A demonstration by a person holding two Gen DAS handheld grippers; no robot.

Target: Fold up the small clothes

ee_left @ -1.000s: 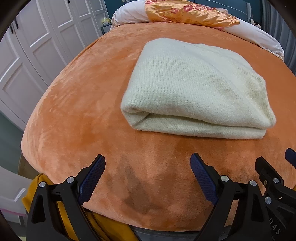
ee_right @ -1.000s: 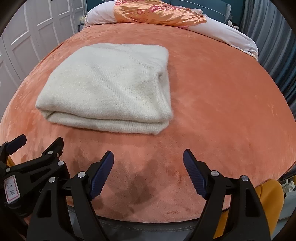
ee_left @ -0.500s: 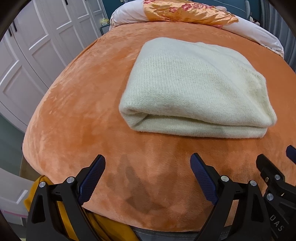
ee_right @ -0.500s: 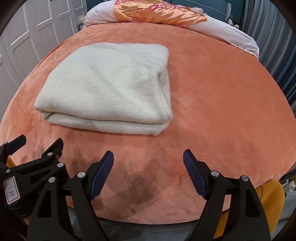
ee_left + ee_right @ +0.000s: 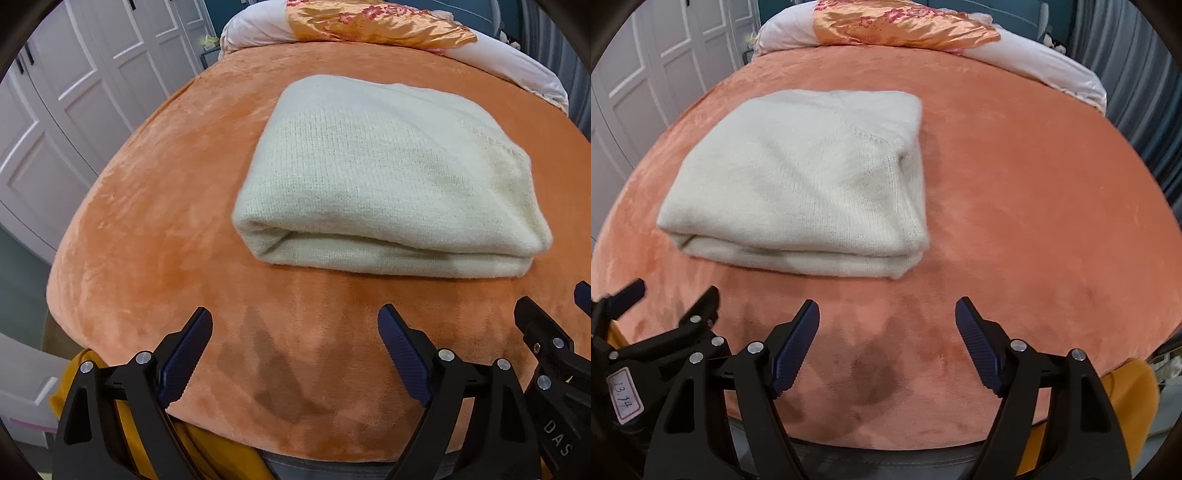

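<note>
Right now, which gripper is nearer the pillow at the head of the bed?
Neither clearly. The left gripper and right gripper sit side by side, open, at the near edge; the floral pillow lies far beyond the folded sweater.

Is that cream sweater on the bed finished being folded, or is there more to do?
It looks done: the cream sweater lies in a neat folded rectangle on the orange blanket. Nothing is in hand; the left tongs and right tongs both stand open and empty, short of it. No other loose garment shows, so little seems left.
</note>
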